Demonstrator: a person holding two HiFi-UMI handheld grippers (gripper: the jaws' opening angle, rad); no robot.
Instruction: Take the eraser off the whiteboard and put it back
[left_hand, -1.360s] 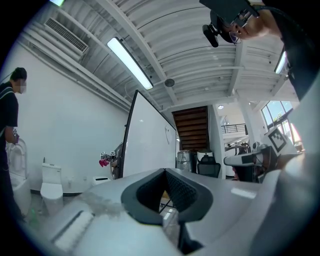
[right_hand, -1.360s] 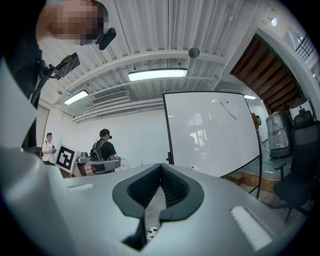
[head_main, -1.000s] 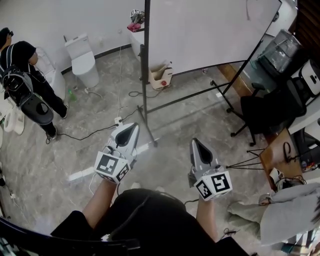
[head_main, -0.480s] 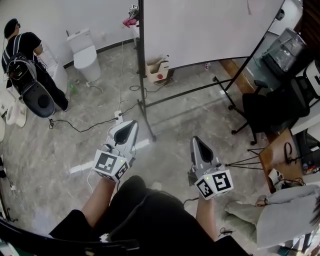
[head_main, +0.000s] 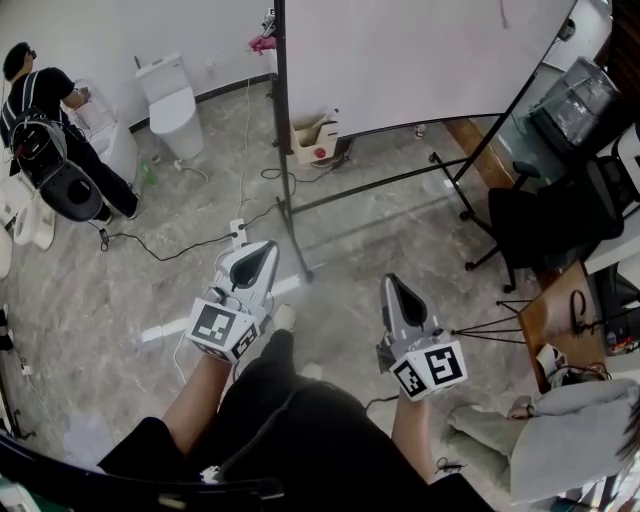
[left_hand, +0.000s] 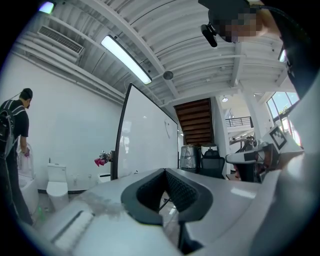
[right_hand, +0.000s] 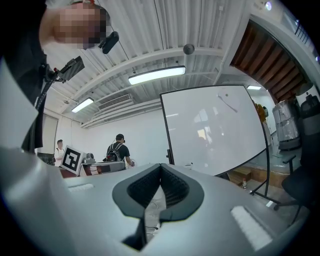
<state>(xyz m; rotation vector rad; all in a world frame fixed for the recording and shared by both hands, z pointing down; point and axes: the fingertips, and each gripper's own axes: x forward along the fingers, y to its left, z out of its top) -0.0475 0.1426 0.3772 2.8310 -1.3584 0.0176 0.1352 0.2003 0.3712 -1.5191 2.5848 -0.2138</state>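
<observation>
Head view: both forearms stretched forward over the stone floor (head_main: 380, 230), held low and side by side. Left gripper (head_main: 262, 254) and right gripper (head_main: 392, 287) level, tips aimed at the whiteboard (head_main: 400, 60) standing far ahead, well apart from both.

Left gripper view: jaws pressed together at the tips, nothing between them; whiteboard far off, slightly left of the tips, a pink thing (left_hand: 101, 160) on its left post.

Right gripper view: jaws closed, empty; whiteboard far, to the right. Eraser too small to pick out in any view.
</observation>
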